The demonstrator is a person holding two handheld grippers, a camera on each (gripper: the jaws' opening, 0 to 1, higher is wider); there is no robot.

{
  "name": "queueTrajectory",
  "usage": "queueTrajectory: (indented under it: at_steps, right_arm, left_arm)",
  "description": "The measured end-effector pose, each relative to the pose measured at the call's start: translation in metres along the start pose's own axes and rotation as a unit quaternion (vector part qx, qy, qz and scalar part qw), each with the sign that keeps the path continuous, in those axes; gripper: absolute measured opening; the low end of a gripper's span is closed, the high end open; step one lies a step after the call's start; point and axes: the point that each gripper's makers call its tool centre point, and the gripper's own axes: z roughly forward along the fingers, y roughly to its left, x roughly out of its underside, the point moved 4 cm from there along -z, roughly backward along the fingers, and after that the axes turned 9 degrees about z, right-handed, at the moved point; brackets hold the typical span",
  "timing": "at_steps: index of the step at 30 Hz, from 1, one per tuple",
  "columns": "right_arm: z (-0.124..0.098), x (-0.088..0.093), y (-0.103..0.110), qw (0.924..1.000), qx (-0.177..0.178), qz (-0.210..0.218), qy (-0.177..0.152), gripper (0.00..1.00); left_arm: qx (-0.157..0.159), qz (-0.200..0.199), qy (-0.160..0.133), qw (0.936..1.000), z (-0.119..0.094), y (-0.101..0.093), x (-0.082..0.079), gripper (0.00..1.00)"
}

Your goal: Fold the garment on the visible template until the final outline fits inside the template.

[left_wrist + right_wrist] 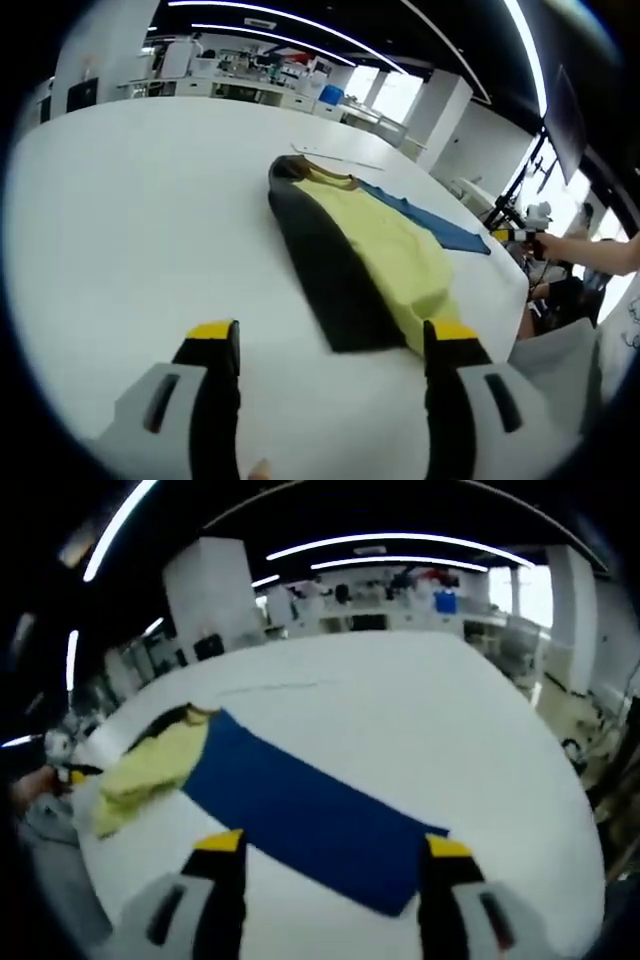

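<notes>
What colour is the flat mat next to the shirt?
Blue: the mat is plain dark blue, clearest in the right gripper view.

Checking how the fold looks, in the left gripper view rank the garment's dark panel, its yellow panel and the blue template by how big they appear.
1. dark panel
2. yellow panel, close behind
3. blue template, mostly hidden under the garment

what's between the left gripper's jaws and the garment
Only bare white table, seen in the left gripper view: the left gripper hangs open just short of the folded yellow and dark garment.
</notes>
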Motion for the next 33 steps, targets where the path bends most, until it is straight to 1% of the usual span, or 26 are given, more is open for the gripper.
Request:
queueTrajectory:
  at_steps: [3,4,7,8,9,11,12,14,17,19,20,23,24,26,30,32,33]
  right_arm:
    - [0.003,0.000,0.015,0.9995,-0.011,-0.029,0.005,0.81]
    - [0.002,0.001,0.023,0.9990,-0.018,-0.040,0.010,0.82]
    - [0.002,-0.001,0.034,0.9979,-0.030,-0.056,0.013,0.88]
    - [0.001,-0.002,0.040,0.9976,-0.036,-0.059,0.012,0.92]
    - [0.001,-0.002,0.044,0.9972,-0.040,-0.062,0.010,0.99]
    - [0.000,-0.004,0.046,0.9964,-0.045,-0.071,0.009,1.00]
    - [-0.002,-0.005,0.054,0.9958,-0.051,-0.076,0.005,1.00]
    - [-0.003,-0.006,0.060,0.9951,-0.056,-0.081,0.006,1.00]
    - [-0.005,-0.009,0.066,0.9939,-0.064,-0.090,0.002,1.00]
    - [-0.008,-0.013,0.077,0.9934,-0.073,-0.088,-0.006,1.00]
    - [-0.010,-0.013,0.085,0.9928,-0.084,-0.084,-0.008,1.00]
    - [-0.011,-0.017,0.088,0.9920,-0.083,-0.094,-0.015,1.00]
    - [-0.012,-0.016,0.093,0.9919,-0.086,-0.092,-0.014,1.00]
    - [-0.014,-0.017,0.101,0.9916,-0.093,-0.089,-0.019,1.00]
    - [-0.014,-0.015,0.104,0.9912,-0.095,-0.089,-0.020,1.00]
    - [-0.014,-0.014,0.106,0.9913,-0.096,-0.088,-0.019,1.00]
    - [-0.014,-0.013,0.107,0.9914,-0.096,-0.088,-0.018,1.00]
  left_arm:
    - [-0.001,0.001,0.001,1.0000,-0.001,-0.002,0.001,0.72]
    - [-0.001,0.002,0.001,1.0000,-0.002,-0.002,0.001,0.72]
    - [0.000,0.003,0.004,1.0000,-0.003,0.001,0.003,0.72]
    - [0.000,0.004,0.005,1.0000,-0.003,0.002,0.003,0.71]
    - [0.000,0.005,0.006,1.0000,-0.004,0.001,0.004,0.71]
    - [0.001,0.006,0.008,1.0000,-0.004,0.002,0.005,0.70]
    - [0.002,0.010,0.011,0.9999,-0.004,0.001,0.007,0.69]
    - [0.004,0.016,0.020,0.9997,-0.003,0.000,0.010,0.67]
    - [0.010,0.018,0.022,0.9995,-0.001,-0.003,0.012,0.67]
    - [0.014,0.020,0.024,0.9994,0.001,-0.006,0.013,0.66]
    - [0.016,0.021,0.024,0.9994,0.002,-0.007,0.013,0.65]
    - [0.021,0.019,0.030,0.9991,0.008,-0.005,0.020,0.64]
    - [0.023,0.019,0.031,0.9991,0.009,-0.005,0.022,0.63]
    - [0.030,0.021,0.032,0.9988,0.013,-0.008,0.023,0.61]
    - [0.040,0.027,0.036,0.9982,0.021,-0.011,0.025,0.53]
    - [0.039,0.051,0.043,0.9970,0.025,-0.015,0.024,0.50]
    - [0.039,0.057,0.047,0.9965,0.026,-0.016,0.025,0.47]
